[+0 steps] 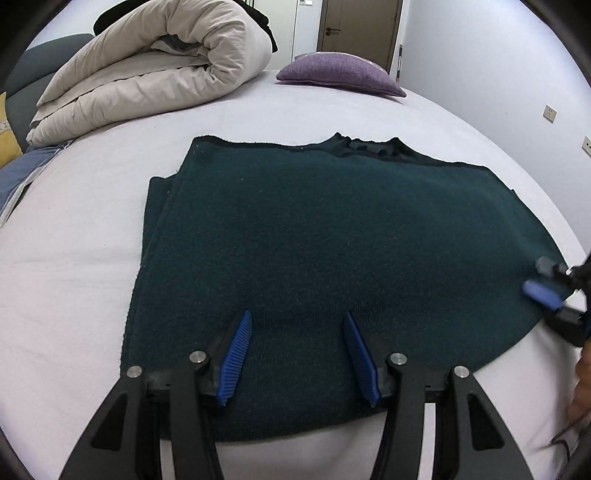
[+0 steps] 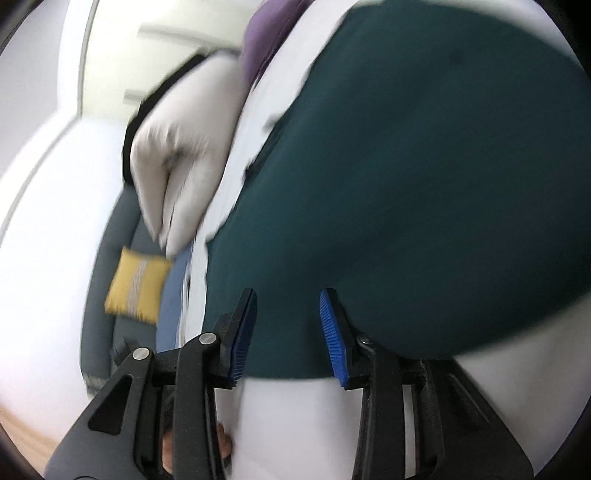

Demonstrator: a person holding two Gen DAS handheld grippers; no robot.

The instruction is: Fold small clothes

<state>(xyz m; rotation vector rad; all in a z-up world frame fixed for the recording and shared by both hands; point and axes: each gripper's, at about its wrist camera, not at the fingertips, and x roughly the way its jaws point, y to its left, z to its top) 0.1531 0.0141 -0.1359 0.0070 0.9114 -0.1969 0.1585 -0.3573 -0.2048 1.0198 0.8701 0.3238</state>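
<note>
1. Pale bedsheet point(image 1: 92, 240) fills the room's wide bed, and on it lies the task's piece, a dark green knitted garment point(image 1: 332, 240), spread flat with its neckline at the far edge and its left side already doubled under.

2. Over the near hem the left gripper point(image 1: 297, 317) stands with its blue pads apart and nothing between them; it hangs above the knit and is not holding it.

3. At the garment's near right corner the right gripper point(image 2: 288, 295) is also parted, the hem lying in the gap between its pads. Its view is smeared by motion, so whether a pad already touches the cloth I cannot tell; no pinch shows.

4. The step in hand looks like taking the near hem at two points to carry it toward the neckline. To do it well, each gripper should bite both layers close to the edge, the two grips level with each other, and the lift should keep the hem taut so the fold line falls straight.

5. Thick knit will sag between the grips; a shallow bite may slip.

6. Farther off sit a rolled beige duvet point(image 1: 155, 70), a purple pillow point(image 1: 340, 74), a yellow cushion point(image 2: 138, 291) and a brown door point(image 1: 360, 26).
</note>
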